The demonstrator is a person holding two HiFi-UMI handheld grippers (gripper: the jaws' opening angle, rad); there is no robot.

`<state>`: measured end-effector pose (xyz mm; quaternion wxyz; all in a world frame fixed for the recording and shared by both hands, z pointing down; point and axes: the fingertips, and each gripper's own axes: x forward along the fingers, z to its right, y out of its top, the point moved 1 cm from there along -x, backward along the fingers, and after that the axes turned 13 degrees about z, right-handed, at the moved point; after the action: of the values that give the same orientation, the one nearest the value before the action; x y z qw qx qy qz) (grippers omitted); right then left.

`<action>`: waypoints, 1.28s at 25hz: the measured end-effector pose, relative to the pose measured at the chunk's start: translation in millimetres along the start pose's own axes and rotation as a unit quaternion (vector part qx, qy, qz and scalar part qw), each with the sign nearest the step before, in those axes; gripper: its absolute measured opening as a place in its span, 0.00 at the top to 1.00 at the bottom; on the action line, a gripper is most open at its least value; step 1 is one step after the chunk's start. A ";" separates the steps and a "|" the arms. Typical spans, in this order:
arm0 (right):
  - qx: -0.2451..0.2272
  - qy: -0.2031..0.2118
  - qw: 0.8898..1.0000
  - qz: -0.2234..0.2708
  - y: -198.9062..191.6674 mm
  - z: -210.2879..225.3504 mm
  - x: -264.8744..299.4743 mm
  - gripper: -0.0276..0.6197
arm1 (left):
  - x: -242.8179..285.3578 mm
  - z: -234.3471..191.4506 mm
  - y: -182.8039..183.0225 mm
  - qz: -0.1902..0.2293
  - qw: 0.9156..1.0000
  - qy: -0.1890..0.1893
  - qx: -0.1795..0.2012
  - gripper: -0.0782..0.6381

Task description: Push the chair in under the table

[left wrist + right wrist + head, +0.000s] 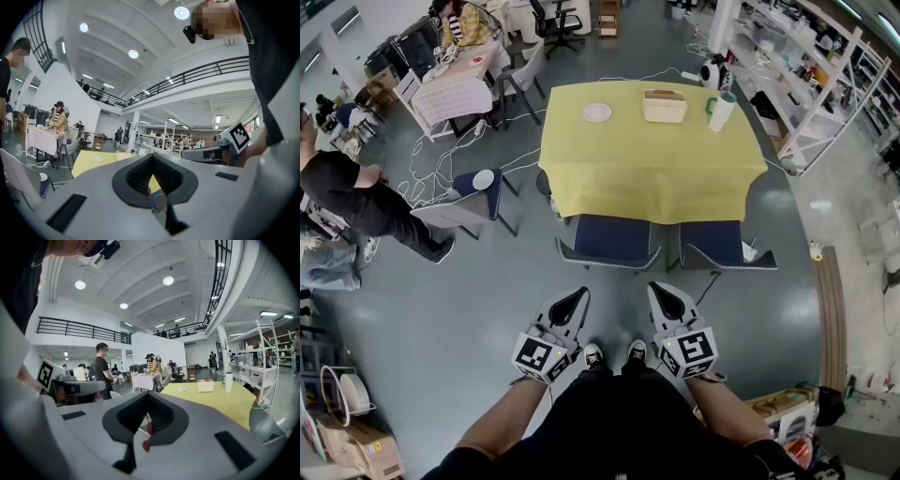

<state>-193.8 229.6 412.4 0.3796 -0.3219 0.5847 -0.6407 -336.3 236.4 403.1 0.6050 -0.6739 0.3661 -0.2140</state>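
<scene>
Two dark blue chairs stand at the near side of the table with the yellow cloth [609, 178]. The left chair [609, 241] and the right chair [724, 246] both have their seats partly out from under the cloth. My left gripper [577, 296] and right gripper [660, 291] hang side by side in front of my legs, short of the chairs, touching nothing. Both are shut and hold nothing. In the left gripper view the left gripper [152, 158] points level at the table [89, 161]. The right gripper [147, 397] points slightly down, with the table [220, 401] to its right.
On the table are a white plate [596, 112], a beige box [665, 106] and a white bottle with a green handle [721, 111]. A third chair [473, 202] stands loose at the left near a person in black [356, 202]. White shelving [839, 75] lines the right.
</scene>
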 end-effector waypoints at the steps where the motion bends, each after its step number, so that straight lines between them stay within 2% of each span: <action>1: 0.001 0.000 1.000 0.000 -0.2 -0.3 0.6 0.94 | -0.6 -1.8 -1.3 0.000 1.000 0.002 -0.003 0.88; 11: 0.012 -0.014 1.000 -0.008 -5.1 6.4 9.8 0.94 | 9.9 -21.3 1.7 -0.002 1.000 0.012 0.007 0.88; 21: -0.025 -0.026 0.999 0.031 38.6 31.9 55.6 0.94 | 47.7 -50.8 38.3 0.019 0.999 0.006 0.040 0.88; 26: -0.030 -0.041 0.998 0.048 58.4 35.6 68.2 0.94 | 54.0 -60.6 53.0 0.032 0.999 0.008 0.042 0.88; 32: -0.034 -0.054 0.997 0.037 50.9 21.4 64.5 0.94 | 37.6 -72.1 57.2 0.035 0.999 0.005 0.034 0.88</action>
<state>-202.5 161.7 362.1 0.4232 -0.3470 0.5960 -0.5876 -378.3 160.6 354.3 0.6326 -0.6388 0.3849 -0.2087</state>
